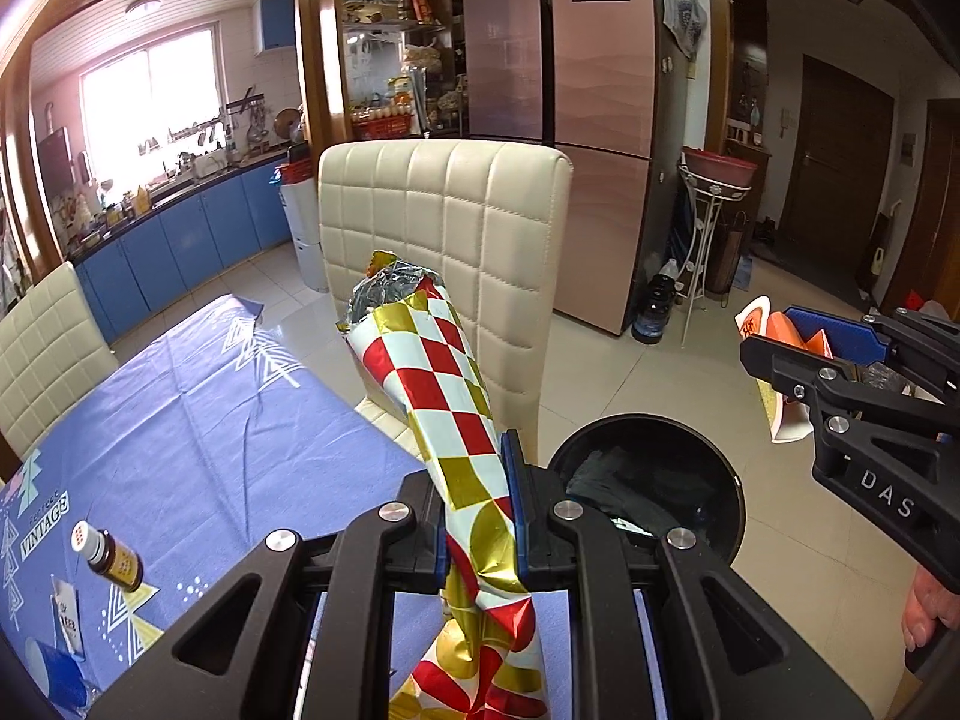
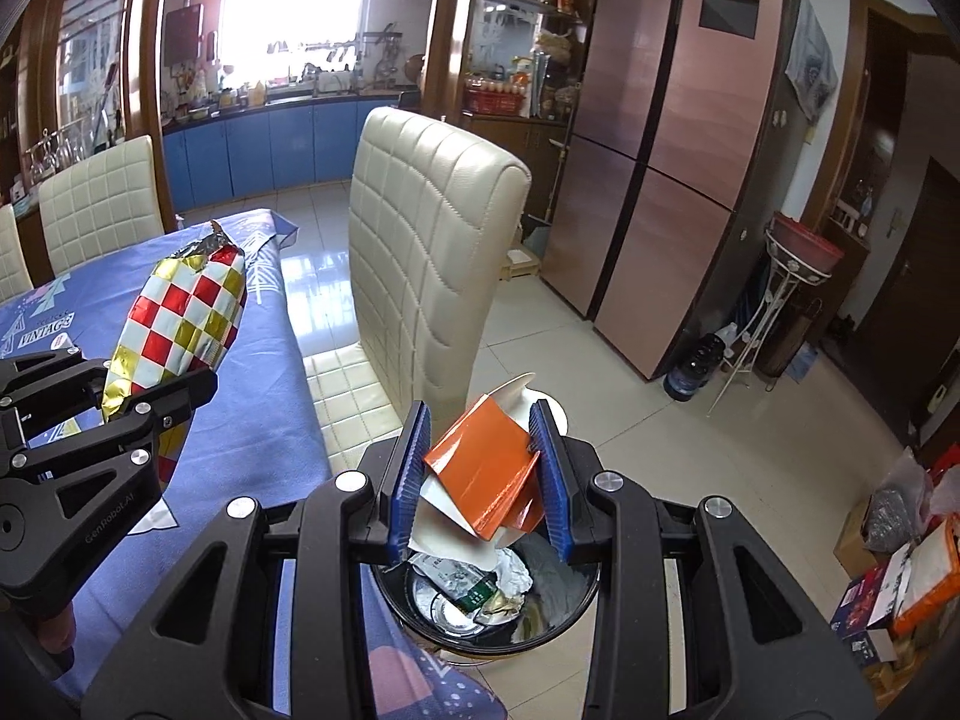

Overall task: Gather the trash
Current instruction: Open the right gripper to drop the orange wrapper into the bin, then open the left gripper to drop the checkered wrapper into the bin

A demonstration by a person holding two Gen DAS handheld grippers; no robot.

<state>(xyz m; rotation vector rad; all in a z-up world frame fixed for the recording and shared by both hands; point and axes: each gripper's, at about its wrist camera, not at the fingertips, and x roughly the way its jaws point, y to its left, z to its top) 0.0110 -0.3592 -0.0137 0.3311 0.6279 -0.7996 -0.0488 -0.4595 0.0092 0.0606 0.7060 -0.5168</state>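
A checkered foil snack bag (image 1: pixel 456 396), red, gold and white with a torn silver mouth, is sticking up from the left gripper (image 1: pixel 480 516), whose blue pads are pinching its crumpled lower part above the edge of the blue tablecloth (image 1: pixel 198 420). The right gripper (image 2: pixel 480 474) is clamping a bent orange-and-white carton (image 2: pixel 486 468) directly over the black round trash bin (image 2: pixel 576 606), which is holding crumpled wrappers and foil. A cream quilted chair (image 1: pixel 444 222) is standing just behind, and a small brown bottle (image 1: pixel 111 558) is lying on the table.
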